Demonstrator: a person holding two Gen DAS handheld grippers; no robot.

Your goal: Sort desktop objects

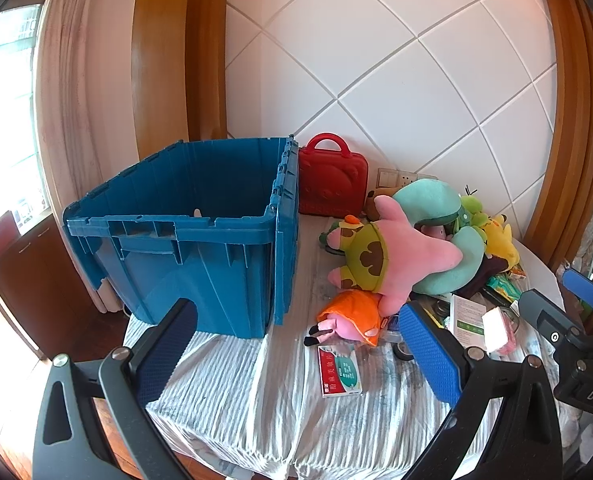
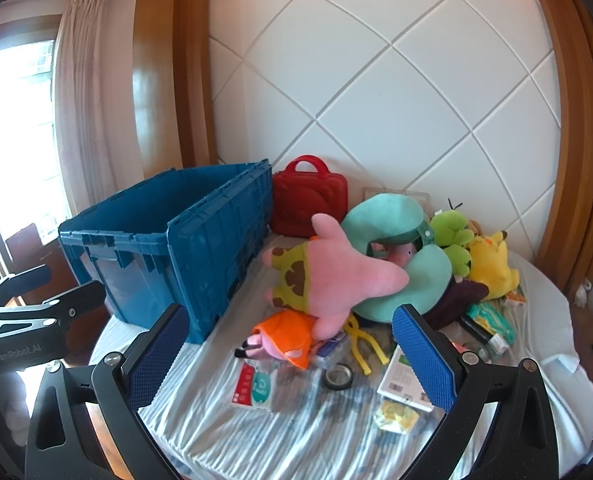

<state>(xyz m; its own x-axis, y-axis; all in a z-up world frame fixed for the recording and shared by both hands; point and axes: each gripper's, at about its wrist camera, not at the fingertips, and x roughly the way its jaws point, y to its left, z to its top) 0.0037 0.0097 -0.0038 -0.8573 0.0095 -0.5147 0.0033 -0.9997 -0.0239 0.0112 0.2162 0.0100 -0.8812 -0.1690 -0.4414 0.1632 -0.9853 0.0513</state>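
Note:
A big blue crate [image 1: 200,240] [image 2: 200,232] stands open on the left of the cloth-covered table [image 1: 236,400]. To its right lies a heap of toys: a pink star plush [image 1: 408,248] [image 2: 344,272], a teal neck pillow [image 2: 400,216], a pig plush in orange [image 1: 352,316] [image 2: 284,336], a green plush [image 2: 452,236] and a yellow plush [image 2: 492,268]. My left gripper [image 1: 298,354] hangs open over the table's front, above a red and green medicine box [image 1: 340,372]. My right gripper [image 2: 290,360] is open too, in front of the heap, holding nothing.
A red carry case [image 1: 332,180] leans on the tiled wall behind the crate. Small items lie near the front: a tape roll [image 2: 338,376], a white box [image 2: 400,380], a yellow clip [image 2: 360,340], a green packet [image 2: 492,320]. The table edge runs close below both grippers.

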